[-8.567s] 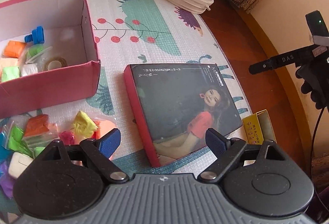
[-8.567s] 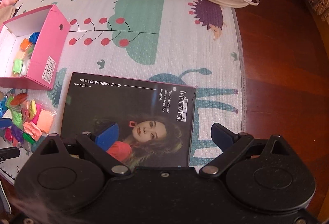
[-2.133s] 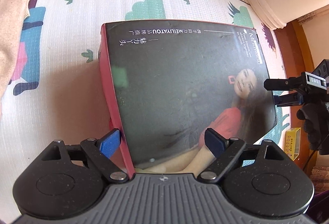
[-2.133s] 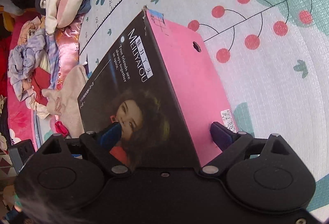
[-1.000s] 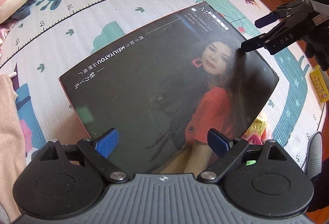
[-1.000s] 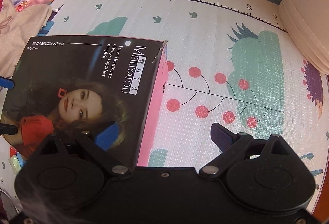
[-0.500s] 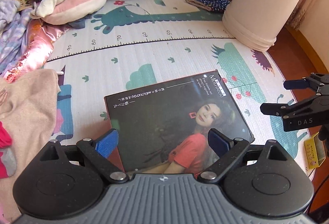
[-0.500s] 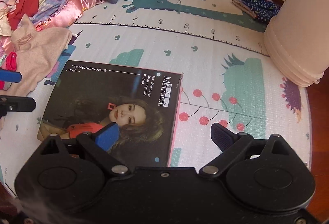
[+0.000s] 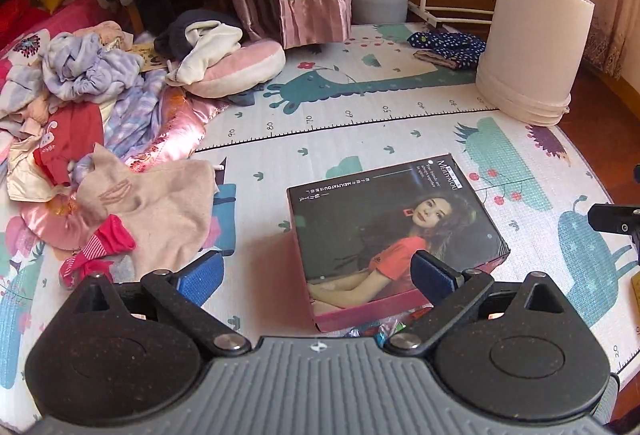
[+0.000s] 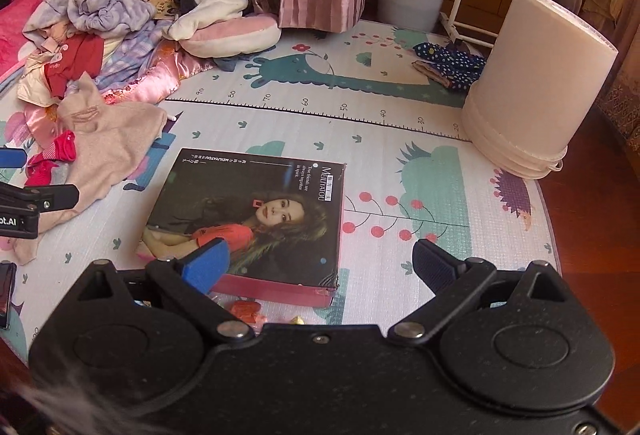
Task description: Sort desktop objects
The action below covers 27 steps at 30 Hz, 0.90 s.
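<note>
Nearest the left claw [image 9: 316,271], jaws apart and holding nothing, small coloured packets [image 9: 384,329] peek from under the near edge of the box [image 9: 400,231]; the right claw [image 10: 320,259] is likewise spread and empty. Risk, as I judge it: loose packets left outside, or the lid sitting proud on them, so a nudge could shift it. Box lies flat on the play mat [image 9: 360,143], closed, glossy dark lid with a woman's portrait, pink sides, one near corner scuffed. Beyond: clothes pile [image 9: 80,107], white bucket [image 9: 536,47].
</note>
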Motion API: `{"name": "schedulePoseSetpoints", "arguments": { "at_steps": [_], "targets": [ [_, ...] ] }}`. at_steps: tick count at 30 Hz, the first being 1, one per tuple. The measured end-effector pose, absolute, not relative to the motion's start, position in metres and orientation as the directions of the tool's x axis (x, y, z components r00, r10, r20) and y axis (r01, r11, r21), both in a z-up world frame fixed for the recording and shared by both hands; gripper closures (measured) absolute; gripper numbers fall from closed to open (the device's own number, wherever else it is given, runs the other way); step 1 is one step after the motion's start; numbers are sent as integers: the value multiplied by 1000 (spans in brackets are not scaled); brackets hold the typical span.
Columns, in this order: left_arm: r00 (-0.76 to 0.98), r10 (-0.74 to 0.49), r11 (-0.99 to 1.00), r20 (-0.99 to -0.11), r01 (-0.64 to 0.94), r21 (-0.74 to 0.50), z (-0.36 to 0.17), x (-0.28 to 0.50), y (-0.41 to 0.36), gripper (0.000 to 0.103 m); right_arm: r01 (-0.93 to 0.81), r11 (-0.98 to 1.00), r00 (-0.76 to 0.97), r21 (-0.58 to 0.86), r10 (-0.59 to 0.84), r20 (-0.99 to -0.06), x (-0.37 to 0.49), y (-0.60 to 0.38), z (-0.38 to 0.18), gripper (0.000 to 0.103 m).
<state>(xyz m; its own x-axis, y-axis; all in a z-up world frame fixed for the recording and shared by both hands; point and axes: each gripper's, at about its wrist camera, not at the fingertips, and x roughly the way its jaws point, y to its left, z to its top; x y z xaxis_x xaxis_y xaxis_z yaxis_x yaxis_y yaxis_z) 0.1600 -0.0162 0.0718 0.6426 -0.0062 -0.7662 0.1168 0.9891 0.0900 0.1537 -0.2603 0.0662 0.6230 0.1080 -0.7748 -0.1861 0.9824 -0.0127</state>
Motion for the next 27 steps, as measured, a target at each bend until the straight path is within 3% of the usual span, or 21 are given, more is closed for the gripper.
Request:
{"name": "schedulePoseSetpoints", "arguments": {
  "at_steps": [5,9,16,27],
  "targets": [
    [641,-32,992,-767,113,54,81,119,-22,3,-132,991,636,-4,82,-767,126,-258,75,5],
    [603,-134,988,-786,144,-58,83,96,-27,3,-90,996,634,14,68,-770,105,-254,80,5],
    [568,-101,989,-817,143,-22,74,60,-42,3,-95,995,575,31,80,-814,68,-241,76,5],
    [602,-67,997,-795,78,-25,79,9,-44,3,-90,995,502,31,72,-862,20,-230,66,5]
  ]
}}
